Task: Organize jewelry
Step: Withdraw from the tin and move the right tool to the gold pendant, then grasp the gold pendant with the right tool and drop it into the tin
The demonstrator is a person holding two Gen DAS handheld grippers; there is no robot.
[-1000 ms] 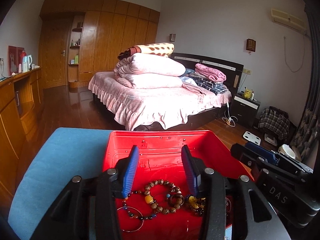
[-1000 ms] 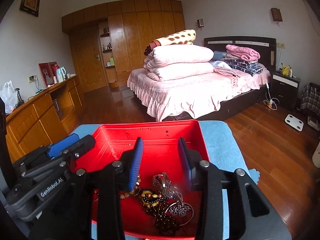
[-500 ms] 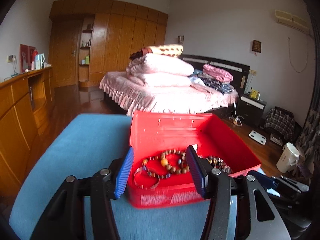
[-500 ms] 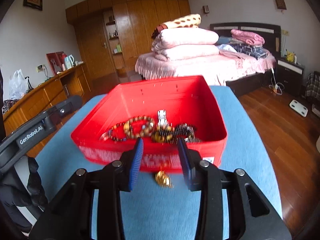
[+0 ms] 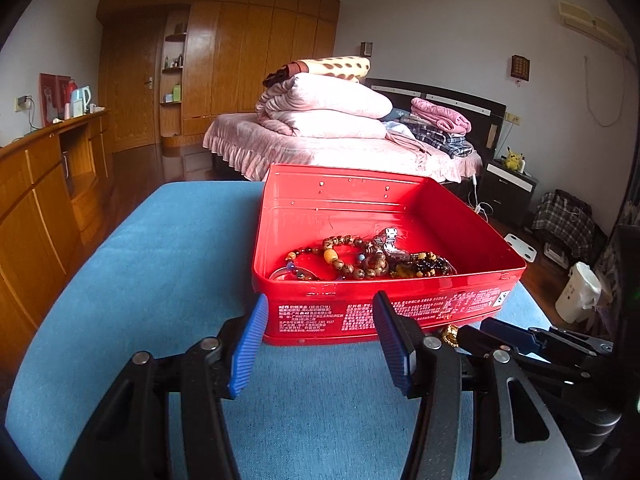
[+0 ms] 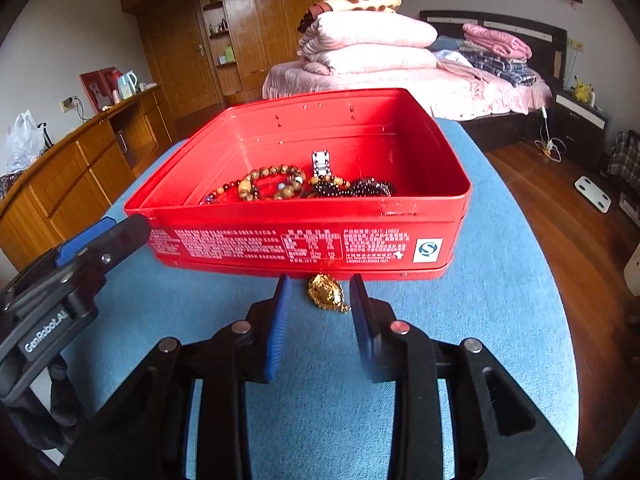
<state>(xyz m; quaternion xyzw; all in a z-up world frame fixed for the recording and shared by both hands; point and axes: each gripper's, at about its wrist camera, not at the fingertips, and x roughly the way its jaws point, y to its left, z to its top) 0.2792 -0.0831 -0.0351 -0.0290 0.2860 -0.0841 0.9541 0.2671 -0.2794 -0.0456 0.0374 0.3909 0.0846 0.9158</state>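
Room: bedroom w/ wooden cabinets at L, pink bed (image 5: 340,148) behind; I'm working over a blue cloth surface (image 5: 132,280).
L claw: my left gripper (image 5: 320,344) is hanging released, jaws wide apart, nothing btwn them, just short of the tin's near wall.
Tin: red tin box (image 6: 304,236) is sitting lid-less on the cloth, holding a heap of bead bracelets (image 6: 268,184), a dark bead strand (image 6: 360,188) and a metal link band (image 6: 321,162).
Stray piece: gold pendant (image 6: 327,293) is lying on the cloth outside the tin, just beside its near wall.
R claw: my right gripper (image 6: 318,320) is also unclenched, pads flanking the pendant w/o touching, as far as I'm seeing.
Handling: I'm judging the pendant light, hard, slick metal, prob w/ a loose chain; pinching across its body low at the cloth looks safest. Beads are likely tangling, so lifting one may be dragging others.
View diff: R cam is showing the whole pendant and the tin's label; L cam is catching only a gold glint (image 5: 451,335) behind my finger, but is giving a clearer look at the bead heap (image 5: 360,258).
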